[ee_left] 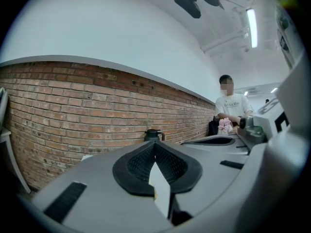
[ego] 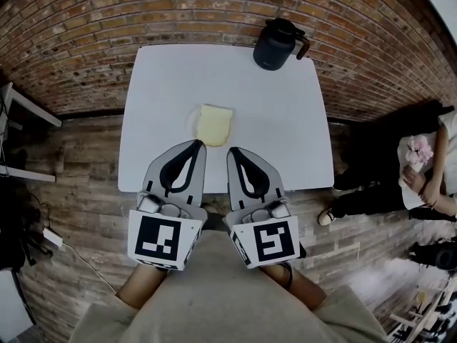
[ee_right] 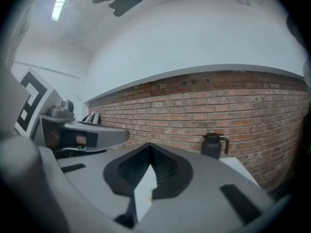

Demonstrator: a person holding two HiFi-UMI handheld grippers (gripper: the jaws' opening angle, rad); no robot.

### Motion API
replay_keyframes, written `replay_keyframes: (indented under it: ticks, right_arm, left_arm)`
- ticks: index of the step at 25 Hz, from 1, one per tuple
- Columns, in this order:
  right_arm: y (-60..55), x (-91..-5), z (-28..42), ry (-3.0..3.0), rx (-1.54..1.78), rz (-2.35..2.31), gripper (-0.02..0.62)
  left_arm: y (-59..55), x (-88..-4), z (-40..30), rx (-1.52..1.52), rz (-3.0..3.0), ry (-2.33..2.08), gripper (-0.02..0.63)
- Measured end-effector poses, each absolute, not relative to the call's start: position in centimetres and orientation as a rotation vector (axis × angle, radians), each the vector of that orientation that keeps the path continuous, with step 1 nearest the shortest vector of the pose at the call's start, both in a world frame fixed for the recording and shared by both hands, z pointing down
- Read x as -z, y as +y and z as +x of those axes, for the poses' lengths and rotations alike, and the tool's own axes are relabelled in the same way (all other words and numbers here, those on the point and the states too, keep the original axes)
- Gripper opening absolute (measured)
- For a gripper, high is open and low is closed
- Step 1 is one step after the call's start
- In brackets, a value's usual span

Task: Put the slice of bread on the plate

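A pale yellow slice of bread (ego: 214, 124) lies on a white plate (ego: 191, 120), whose rim shows just left of the slice, near the middle of the white table (ego: 285, 120). My left gripper (ego: 198, 143) and right gripper (ego: 232, 149) hover side by side over the table's near edge, just short of the bread. Both are shut with nothing between the jaws. In the left gripper view the left gripper (ee_left: 155, 142) has its tips together, and in the right gripper view the right gripper (ee_right: 149, 144) does too. Neither gripper view shows the bread.
A black jug (ego: 275, 43) stands at the table's far right corner, seen also as the jug (ee_left: 152, 134) and the jug (ee_right: 212, 145). A brick wall runs behind the table. A person (ego: 421, 170) sits to the right. White furniture (ego: 21, 113) stands at the left.
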State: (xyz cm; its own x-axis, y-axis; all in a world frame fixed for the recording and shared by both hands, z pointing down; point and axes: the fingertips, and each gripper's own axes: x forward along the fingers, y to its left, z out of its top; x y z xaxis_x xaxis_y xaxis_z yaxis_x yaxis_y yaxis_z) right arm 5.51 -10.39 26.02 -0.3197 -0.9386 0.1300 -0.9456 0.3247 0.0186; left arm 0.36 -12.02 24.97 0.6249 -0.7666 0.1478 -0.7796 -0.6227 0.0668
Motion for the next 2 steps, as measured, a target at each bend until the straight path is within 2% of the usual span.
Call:
replay_keyframes:
  ticks: [2]
  right_arm:
    - [-10.04, -25.98, 5.28, -2.467, -0.090, 1.741, 0.006]
  left_arm:
    - [-11.83, -24.88, 0.43, -0.163, 2.719, -1.300, 0.011]
